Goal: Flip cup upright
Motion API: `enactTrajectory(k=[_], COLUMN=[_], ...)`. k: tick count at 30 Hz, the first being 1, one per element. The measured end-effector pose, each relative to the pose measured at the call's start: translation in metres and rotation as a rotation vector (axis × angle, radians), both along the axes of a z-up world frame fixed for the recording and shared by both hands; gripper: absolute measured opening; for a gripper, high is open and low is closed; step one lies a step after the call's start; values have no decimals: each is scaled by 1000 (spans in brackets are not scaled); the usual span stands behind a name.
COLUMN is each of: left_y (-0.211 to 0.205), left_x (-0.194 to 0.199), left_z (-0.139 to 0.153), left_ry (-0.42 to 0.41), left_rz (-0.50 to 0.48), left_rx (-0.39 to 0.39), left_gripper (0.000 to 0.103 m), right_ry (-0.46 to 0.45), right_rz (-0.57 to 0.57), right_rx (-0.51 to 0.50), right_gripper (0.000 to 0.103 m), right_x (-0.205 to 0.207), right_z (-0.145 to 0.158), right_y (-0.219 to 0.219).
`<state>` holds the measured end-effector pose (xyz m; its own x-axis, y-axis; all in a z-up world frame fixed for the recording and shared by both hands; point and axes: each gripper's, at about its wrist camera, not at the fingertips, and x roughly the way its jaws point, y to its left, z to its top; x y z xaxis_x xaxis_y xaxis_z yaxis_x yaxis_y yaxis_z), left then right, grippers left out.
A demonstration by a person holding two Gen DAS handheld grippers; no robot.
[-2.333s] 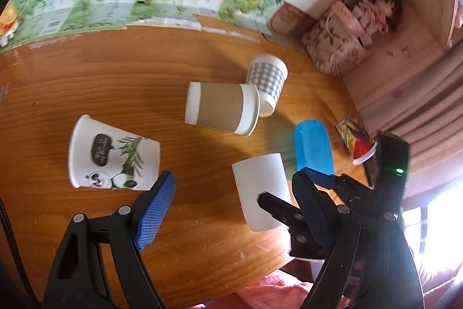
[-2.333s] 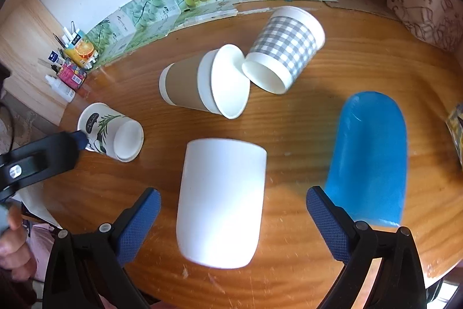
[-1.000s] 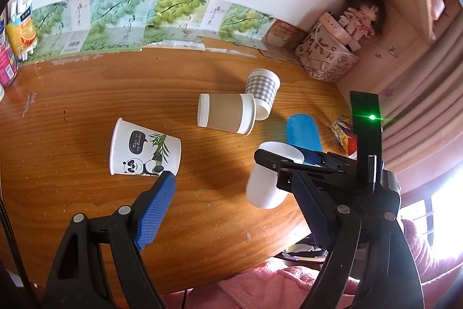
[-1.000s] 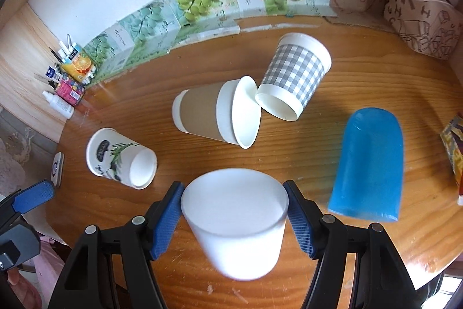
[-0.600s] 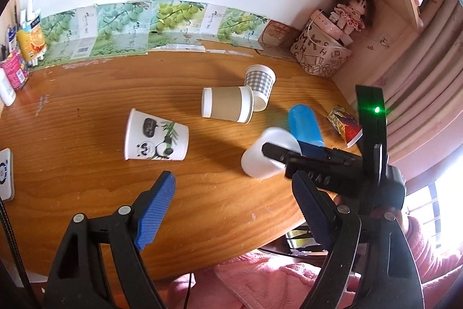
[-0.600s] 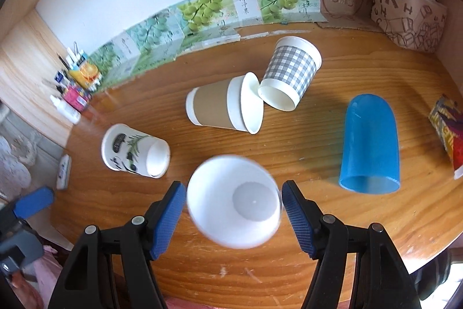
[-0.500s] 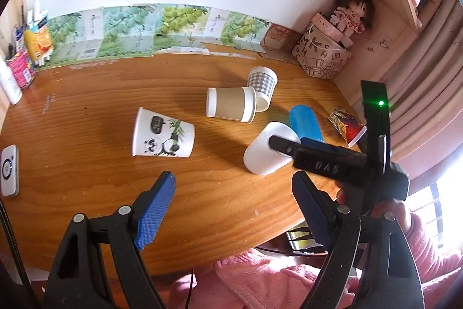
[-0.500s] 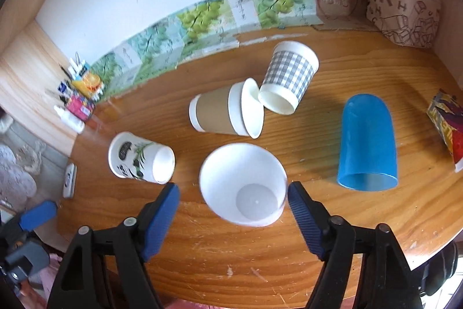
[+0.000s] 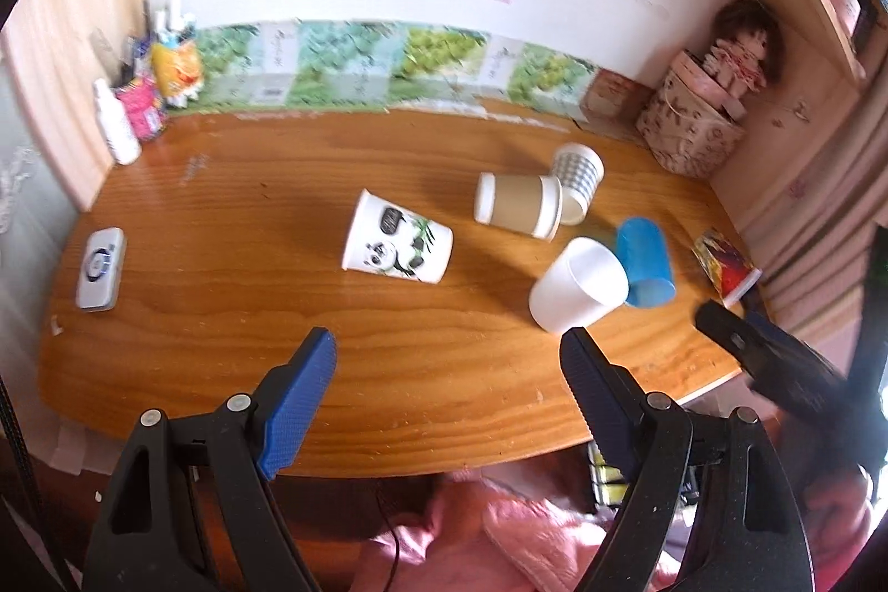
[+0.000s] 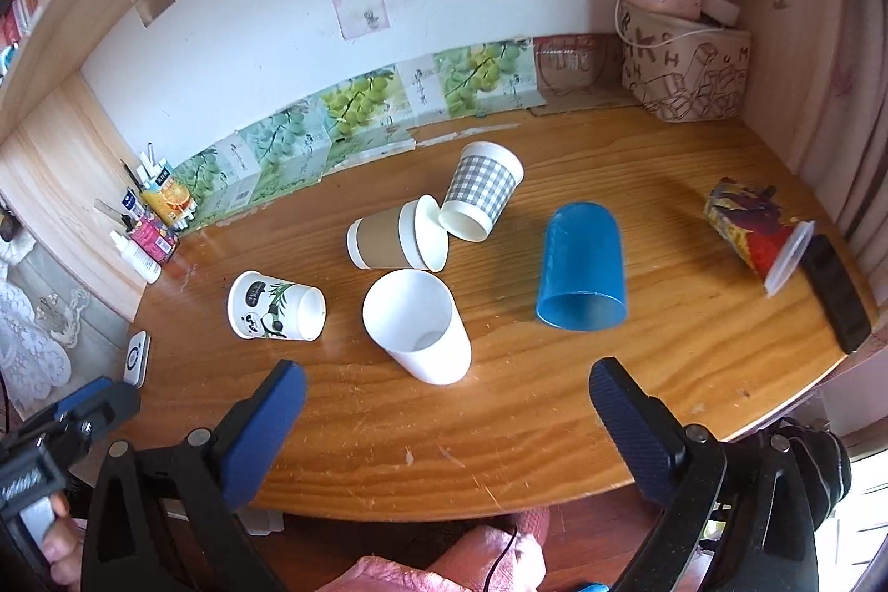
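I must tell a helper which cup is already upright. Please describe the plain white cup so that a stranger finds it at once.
On the wooden table, look near the front edge, between the panda cup and the blue cup. The plain white cup bears no print, and it alone stands with its mouth up; the others lie on their sides.

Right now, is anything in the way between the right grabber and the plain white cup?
Nothing visible is. The white cup stands mouth-up on the table, and only bare wood lies between it and the open right gripper. The blue cup and panda cup lie off to the sides.
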<state>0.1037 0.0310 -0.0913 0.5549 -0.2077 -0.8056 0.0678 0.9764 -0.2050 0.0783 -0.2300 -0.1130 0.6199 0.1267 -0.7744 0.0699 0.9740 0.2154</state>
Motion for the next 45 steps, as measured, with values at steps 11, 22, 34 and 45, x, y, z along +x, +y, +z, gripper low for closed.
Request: enactTrajectory(k=[11,22,34,45], left_y=[-36,-63,-76,-95], left_x=[-21,-63,-97,-98], left_z=[37,87,100,103], left_ry=[-110,-403,-561,-580], left_rz=[52,218,330,324], left_rx=[1,147,212,252], left_gripper=[100,102,102,102], right_ry=[-187,-333,-421,-415], right_rz=[59,69,98,79], right_rx=[-31,-17,-19,1], right_gripper=[102,103,103,103], right_x=[-46,-74,-94,-90], right_z=[66,104,104,101], right_y=[-8,-24,-29,-43])
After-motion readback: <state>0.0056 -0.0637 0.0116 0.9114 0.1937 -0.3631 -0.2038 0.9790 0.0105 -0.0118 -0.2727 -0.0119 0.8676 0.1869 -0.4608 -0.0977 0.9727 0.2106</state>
